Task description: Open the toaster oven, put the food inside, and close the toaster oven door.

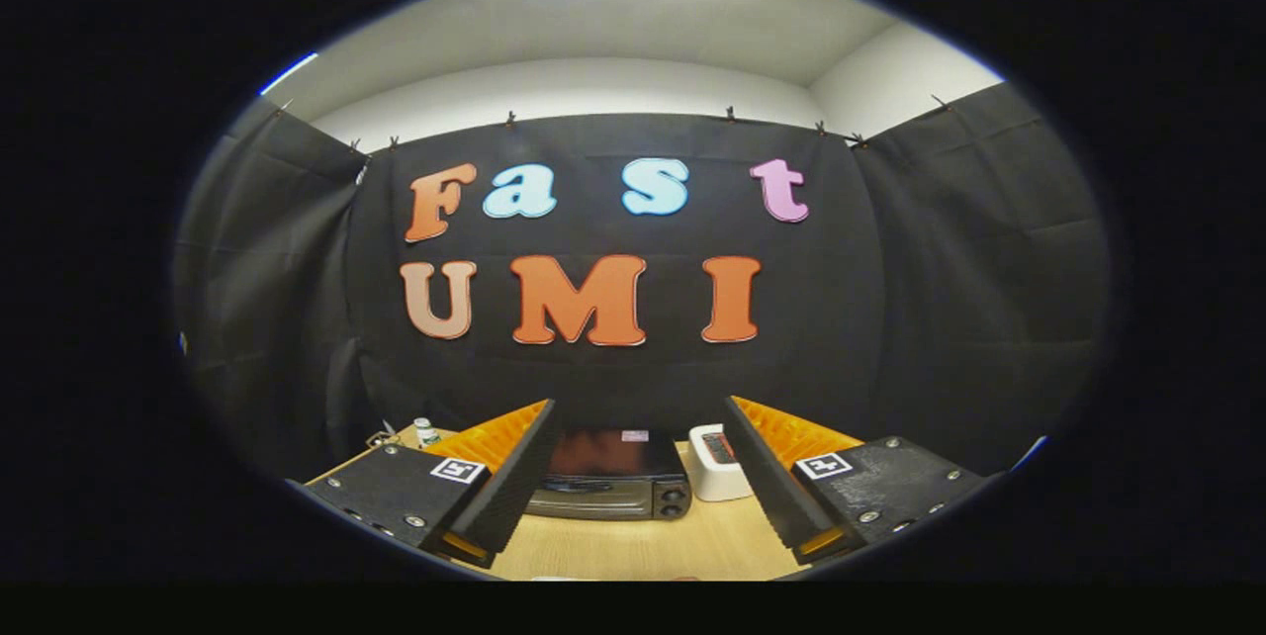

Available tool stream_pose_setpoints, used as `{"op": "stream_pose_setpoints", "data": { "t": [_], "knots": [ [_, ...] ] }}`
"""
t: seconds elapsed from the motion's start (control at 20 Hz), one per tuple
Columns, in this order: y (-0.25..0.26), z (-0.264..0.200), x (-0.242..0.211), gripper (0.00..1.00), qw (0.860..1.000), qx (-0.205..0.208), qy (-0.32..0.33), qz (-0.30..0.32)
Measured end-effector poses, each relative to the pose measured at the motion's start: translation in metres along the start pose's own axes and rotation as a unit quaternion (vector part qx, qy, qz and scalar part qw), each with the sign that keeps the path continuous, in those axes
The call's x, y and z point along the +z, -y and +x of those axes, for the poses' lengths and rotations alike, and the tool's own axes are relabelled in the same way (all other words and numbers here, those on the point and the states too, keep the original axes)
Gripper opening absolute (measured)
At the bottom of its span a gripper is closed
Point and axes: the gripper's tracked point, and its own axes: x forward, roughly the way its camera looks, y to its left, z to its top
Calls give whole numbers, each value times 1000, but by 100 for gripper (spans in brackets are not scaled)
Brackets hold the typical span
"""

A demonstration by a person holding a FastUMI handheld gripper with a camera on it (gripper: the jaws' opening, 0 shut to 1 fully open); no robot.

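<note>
Gripper (633, 477) spread wide, holding nothing. Toaster oven (611, 479) on counter (643, 546) just ahead between fingers, door shut. White box (714, 467) beside it.

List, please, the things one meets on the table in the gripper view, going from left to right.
Small bottle at the table's far left → toaster oven, door shut, seen between the open claw's fingers → white box-shaped object beside the oven, partly behind the right finger.
</note>
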Motion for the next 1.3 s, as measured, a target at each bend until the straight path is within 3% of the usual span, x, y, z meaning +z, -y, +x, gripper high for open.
{"op": "stream_pose_setpoints", "data": {
  "t": [0.65, 1.1, 1.3],
  "knots": [
    [-66, 58, -48, 98, 999, 41, -35, -1],
    [-97, 130, -121, 98, 995, 58, -84, -16],
    [-108, 165, -179, 98, 989, 57, -136, -14]
  ]
}}
